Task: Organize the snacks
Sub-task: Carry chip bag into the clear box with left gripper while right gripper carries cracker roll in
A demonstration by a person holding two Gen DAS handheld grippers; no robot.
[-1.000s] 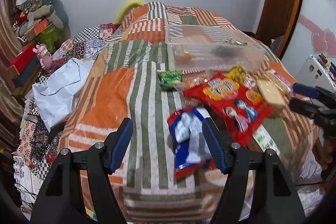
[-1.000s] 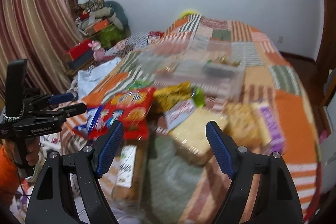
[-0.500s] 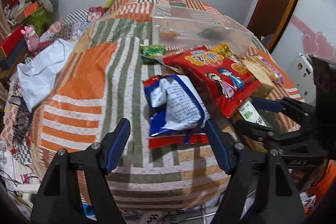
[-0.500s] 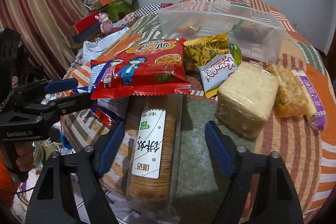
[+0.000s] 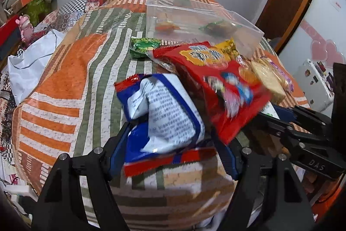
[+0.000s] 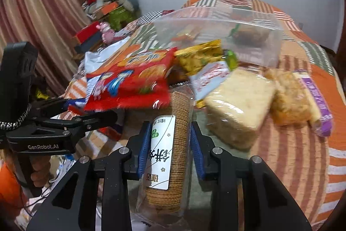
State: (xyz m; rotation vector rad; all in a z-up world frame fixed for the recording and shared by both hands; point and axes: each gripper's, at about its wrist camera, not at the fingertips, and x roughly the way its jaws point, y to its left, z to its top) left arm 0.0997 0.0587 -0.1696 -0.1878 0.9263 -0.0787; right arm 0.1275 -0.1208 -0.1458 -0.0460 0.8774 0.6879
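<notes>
right gripper (image 6: 170,144): clamped on the tube of round biscuits (image 6: 173,144), blue pads tight against both sides of the clear wrapper near the white label; the tube lies lengthwise on the bed, far end tucked under the red snack bag (image 6: 132,79)

left gripper (image 5: 173,148): jaws stand wide, one either side of the blue and white packet (image 5: 164,114); the packet sits between the pads, but whether they actually press it I can't tell (near end of it is blurry)

red snack bag: lying on top of the pile, overlapping both the tube and the blue and white packet; blurred in both views

clear plastic bin (image 6: 255,53): further back on the patchwork bedspread (image 5: 64,79), behind the pile; a couple of small wrapped things inside, too hazy to name

yellow packet (image 6: 199,55): right beside the red bag, up against the bin's front wall

pale cracker blocks (image 6: 237,105): in clear wrap, on the right side of the pile; an orange-ish block (image 6: 292,101) with a purple edge touching them

small green packet (image 5: 144,47): off on the left by the bin's corner

white sheet (image 5: 28,64): bunched at the left edge of the bed
</notes>
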